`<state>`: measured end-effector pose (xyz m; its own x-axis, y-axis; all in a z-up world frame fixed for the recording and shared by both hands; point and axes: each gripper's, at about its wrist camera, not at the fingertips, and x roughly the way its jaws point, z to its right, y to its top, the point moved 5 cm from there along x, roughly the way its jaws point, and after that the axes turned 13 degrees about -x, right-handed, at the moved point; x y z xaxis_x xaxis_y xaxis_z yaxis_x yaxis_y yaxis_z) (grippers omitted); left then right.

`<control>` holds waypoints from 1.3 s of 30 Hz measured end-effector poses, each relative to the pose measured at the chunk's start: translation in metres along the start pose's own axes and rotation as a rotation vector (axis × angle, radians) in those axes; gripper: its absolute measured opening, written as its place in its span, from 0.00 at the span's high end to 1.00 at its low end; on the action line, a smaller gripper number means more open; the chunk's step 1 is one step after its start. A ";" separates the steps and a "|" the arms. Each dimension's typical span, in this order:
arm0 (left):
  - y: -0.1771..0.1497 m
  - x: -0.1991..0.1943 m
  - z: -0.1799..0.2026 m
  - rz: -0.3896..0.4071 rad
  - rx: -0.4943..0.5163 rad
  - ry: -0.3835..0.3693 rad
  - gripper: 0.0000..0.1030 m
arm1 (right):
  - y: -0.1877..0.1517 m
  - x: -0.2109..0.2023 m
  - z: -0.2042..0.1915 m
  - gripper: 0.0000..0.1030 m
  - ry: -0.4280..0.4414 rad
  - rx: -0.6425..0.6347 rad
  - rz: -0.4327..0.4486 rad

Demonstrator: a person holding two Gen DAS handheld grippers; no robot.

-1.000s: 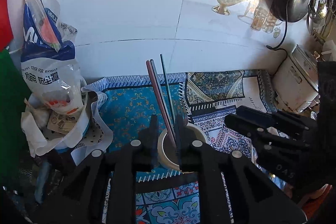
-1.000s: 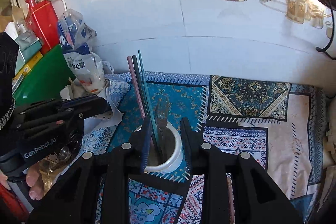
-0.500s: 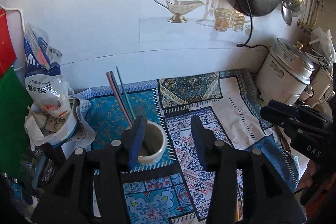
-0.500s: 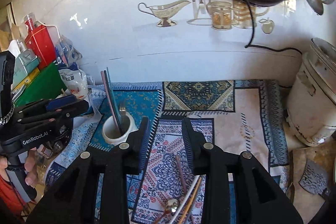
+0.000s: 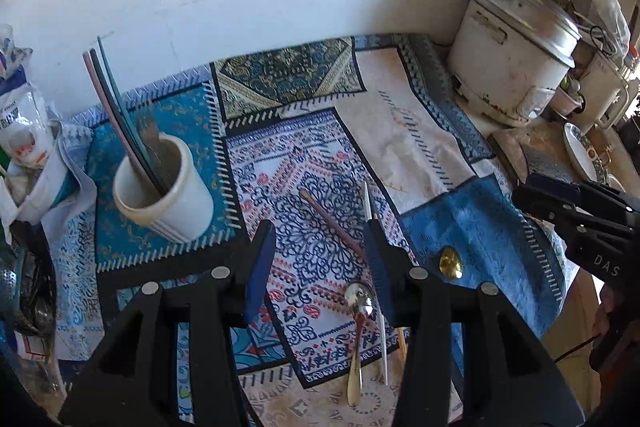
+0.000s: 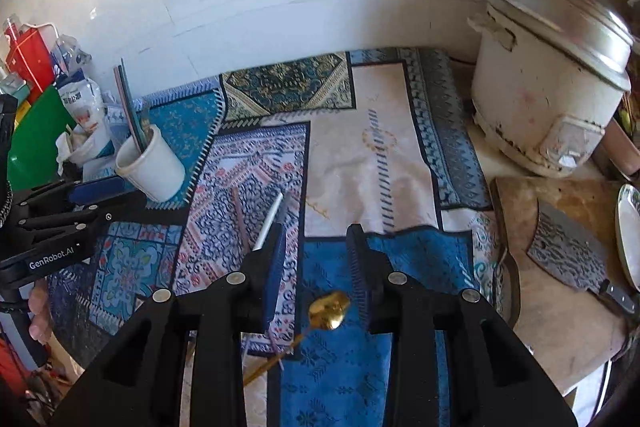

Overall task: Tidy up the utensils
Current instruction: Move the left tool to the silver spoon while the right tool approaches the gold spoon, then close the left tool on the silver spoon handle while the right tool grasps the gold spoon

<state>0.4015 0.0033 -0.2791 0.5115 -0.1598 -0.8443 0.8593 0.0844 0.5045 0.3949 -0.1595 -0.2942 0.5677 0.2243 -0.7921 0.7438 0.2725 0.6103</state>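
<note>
Ceramic cup [image 5: 164,187] at left holds upright chopsticks, collecting point. Loose pink chopstick [image 5: 332,223], silver spoon [image 5: 359,301] lie mid-surface under left tool [image 5: 318,259], wide, empty. Right tool [image 6: 316,263], wide, straddles gold spoon [image 6: 330,307], likely next pick.

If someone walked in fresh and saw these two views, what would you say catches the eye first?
Probably the busy patchwork cloth covering the counter, with a white cup on its left side holding upright chopsticks. Next, the loose utensils: a gold spoon lying on the blue patch between the open right gripper's fingers, and a silver spoon beside the open left gripper. A worn white rice cooker stands at the right.
</note>
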 end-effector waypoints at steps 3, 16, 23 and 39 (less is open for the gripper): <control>-0.020 0.016 0.003 -0.060 -0.008 0.007 0.57 | -0.028 0.015 0.007 0.72 0.009 0.021 -0.066; -0.098 0.071 0.004 -0.264 0.010 0.049 0.57 | -0.087 0.065 -0.005 0.72 0.144 0.083 -0.235; -0.110 0.081 0.004 -0.291 -0.012 0.026 0.59 | -0.086 0.082 -0.016 0.72 0.198 0.124 -0.250; -0.109 0.090 0.004 -0.282 -0.023 -0.002 0.74 | -0.073 0.093 -0.023 0.83 0.058 0.027 -0.210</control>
<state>0.3541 -0.0245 -0.4089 0.2525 -0.1822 -0.9503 0.9675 0.0591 0.2458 0.3855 -0.1370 -0.4120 0.3785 0.2193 -0.8993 0.8534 0.2935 0.4308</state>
